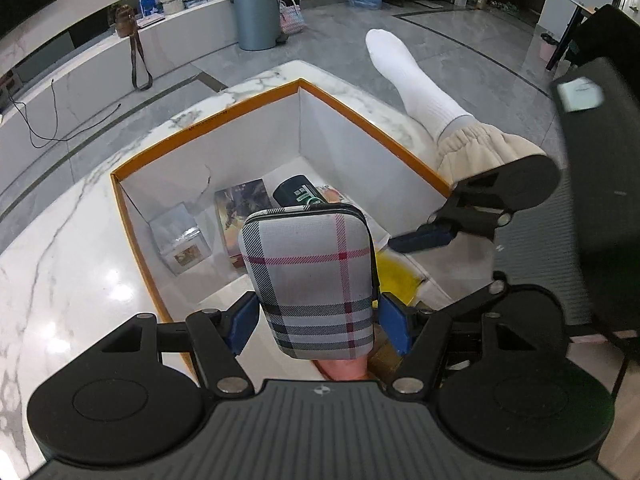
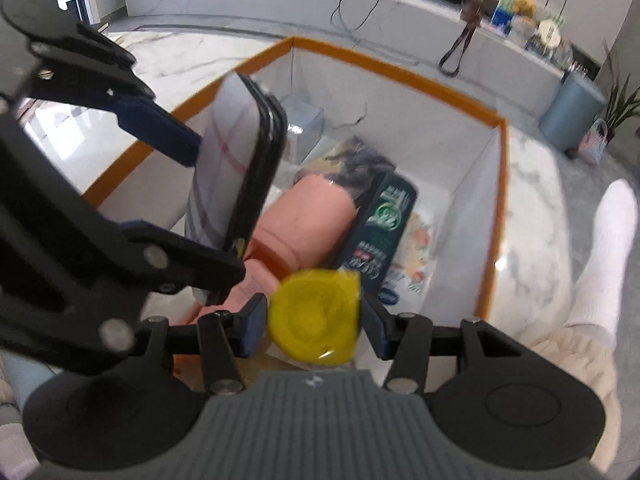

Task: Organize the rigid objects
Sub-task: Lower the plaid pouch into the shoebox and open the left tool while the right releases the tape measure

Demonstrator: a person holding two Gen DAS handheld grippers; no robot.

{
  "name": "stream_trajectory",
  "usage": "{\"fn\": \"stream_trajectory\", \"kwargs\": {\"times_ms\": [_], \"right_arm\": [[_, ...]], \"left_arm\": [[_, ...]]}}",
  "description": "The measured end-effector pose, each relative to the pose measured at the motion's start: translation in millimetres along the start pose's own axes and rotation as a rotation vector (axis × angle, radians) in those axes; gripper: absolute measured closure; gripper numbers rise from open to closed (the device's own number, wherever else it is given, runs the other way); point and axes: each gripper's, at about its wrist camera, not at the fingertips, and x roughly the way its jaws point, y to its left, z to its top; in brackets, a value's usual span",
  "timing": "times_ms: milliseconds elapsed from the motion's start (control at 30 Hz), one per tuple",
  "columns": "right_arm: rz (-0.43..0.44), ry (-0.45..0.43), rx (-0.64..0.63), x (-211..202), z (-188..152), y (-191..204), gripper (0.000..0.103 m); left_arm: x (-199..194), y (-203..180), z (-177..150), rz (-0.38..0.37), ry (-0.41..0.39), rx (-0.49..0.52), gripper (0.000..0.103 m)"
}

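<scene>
Grey stone floor, a long pale ledge cluttered with soft toys and a grey bin fill the background, and nearer lies the white marble table that carries the work. On it stands the large white cardboard box with an orange rim, open at the top, and most of the sorting looks done, judging by what already lies inside: a pink cylindrical bottle, a dark green rectangular package with printed lettering, a flat book or card with a dark illustrated cover, a small clear plastic cube case in the corner and a printed flat sheet or packet on the floor of the box. Two things are left to put down. The left tool hangs over the box with its blue pads pressed on the sides of a grey plaid hard-shell zip case with red stripes, held upright above the contents. The right tool is just beside it, also over the box, with a round yellow disc in clear wrap between its pads; its jaws stand fairly narrow, and whether the pads truly press the disc is hard to tell through the blur. No loose items show on the table. A person's leg in a white sock rests beyond the box.
</scene>
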Motion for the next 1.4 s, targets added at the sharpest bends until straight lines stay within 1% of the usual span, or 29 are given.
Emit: {"fn": "stream_trajectory", "kwargs": {"times_ms": [33, 67, 200, 300, 400, 467, 600, 733, 833, 933, 1100, 1167, 1267, 1300, 1400], "right_arm": [[-0.015, -0.012, -0.009, -4, 0, 0, 0.044], [-0.020, -0.025, -0.012, -8, -1, -1, 0.044], [-0.062, -0.077, 0.019, -29, -4, -11, 0.043], [-0.142, -0.128, 0.027, -45, -6, -15, 0.043], [-0.193, -0.166, 0.060, -58, -9, -23, 0.046], [-0.211, -0.170, 0.097, -62, -11, -31, 0.056], [-0.270, -0.153, 0.148, -62, -16, -43, 0.058], [-0.300, -0.133, 0.191, -59, -23, -57, 0.059], [-0.300, -0.120, 0.219, -57, -29, -67, 0.059], [-0.295, -0.109, 0.224, -54, -34, -69, 0.059], [-0.284, -0.102, 0.231, -49, -35, -68, 0.059], [-0.283, -0.101, 0.232, -51, -36, -65, 0.059], [-0.290, -0.103, 0.218, -55, -36, -59, 0.059], [-0.295, -0.103, 0.214, -56, -36, -58, 0.059], [-0.289, -0.112, 0.209, -60, -35, -52, 0.059]], "left_arm": [[-2, -1, 0, -0.003, 0.001, -0.004, 0.028], [-2, -2, 1, -0.005, 0.003, -0.011, 0.028], [-7, -1, 4, -0.028, 0.002, -0.073, 0.028], [-11, -1, 9, -0.057, 0.005, -0.117, 0.028], [-11, -6, 14, -0.074, 0.014, -0.132, 0.028], [-8, -8, 16, -0.101, 0.030, -0.166, 0.028], [0, -9, 23, -0.205, 0.049, -0.253, 0.028], [17, -12, 27, -0.274, 0.070, -0.316, 0.028], [32, -15, 26, -0.303, 0.096, -0.350, 0.028], [43, -14, 24, -0.327, 0.120, -0.369, 0.027], [50, -8, 22, -0.338, 0.145, -0.429, 0.028], [49, -8, 20, -0.340, 0.137, -0.439, 0.027], [44, -6, 19, -0.374, 0.116, -0.456, 0.023], [42, -6, 19, -0.372, 0.111, -0.456, 0.023], [31, -9, 19, -0.329, 0.089, -0.413, 0.029]]}}
